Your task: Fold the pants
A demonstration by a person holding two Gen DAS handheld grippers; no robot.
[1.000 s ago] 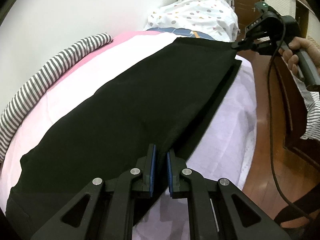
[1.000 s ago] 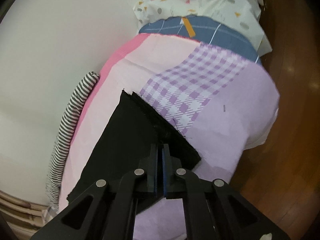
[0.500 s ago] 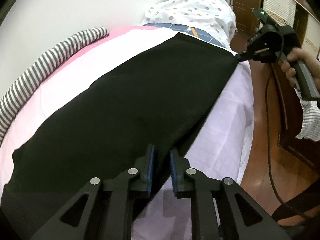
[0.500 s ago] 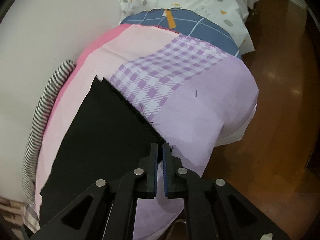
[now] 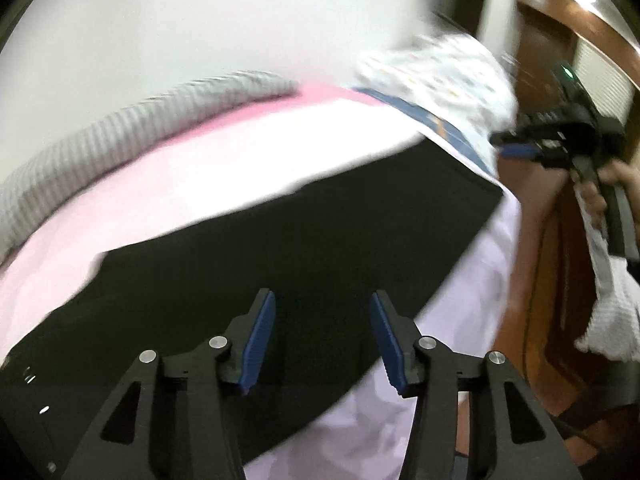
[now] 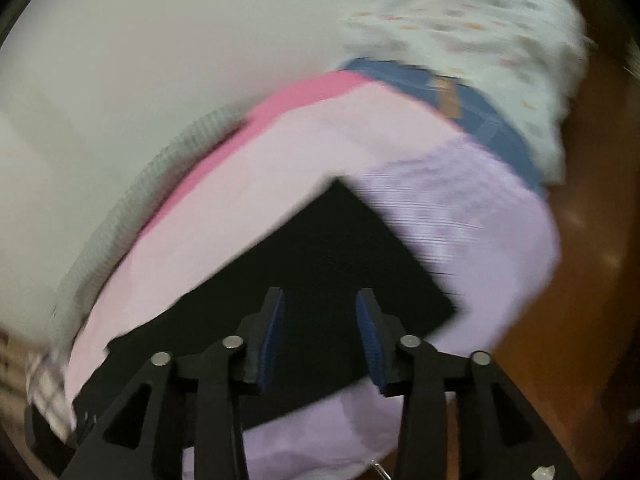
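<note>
- We see the black pants (image 5: 304, 248) lying flat on the bed (image 5: 256, 148), spread over its pink and lilac sheet, with one squared end near the blue checked cloth (image 6: 492, 128) by the spotted pillow (image 6: 480, 20).
- Our left hand-held gripper (image 5: 322, 340) hangs above the pants' near edge, its jaws opening, blue pads apart and nothing pinched between them.
- Our right hand-held gripper (image 6: 320, 336) hovers over the squared end of the pants, its jaws opening too, with fabric below but not gripped.
- Both views are smeared by motion, so we cannot tell how neatly the edges line up.
- Risks, as we judge them: a pad could snag the released cloth and drag the fold askew.
- The edge of the pants nearest the wooden floor (image 6: 592, 240) lies close to the bed's side, so a tug there might slide the pants off.
- A layer that has shifted unseen would spoil our next fold.
</note>
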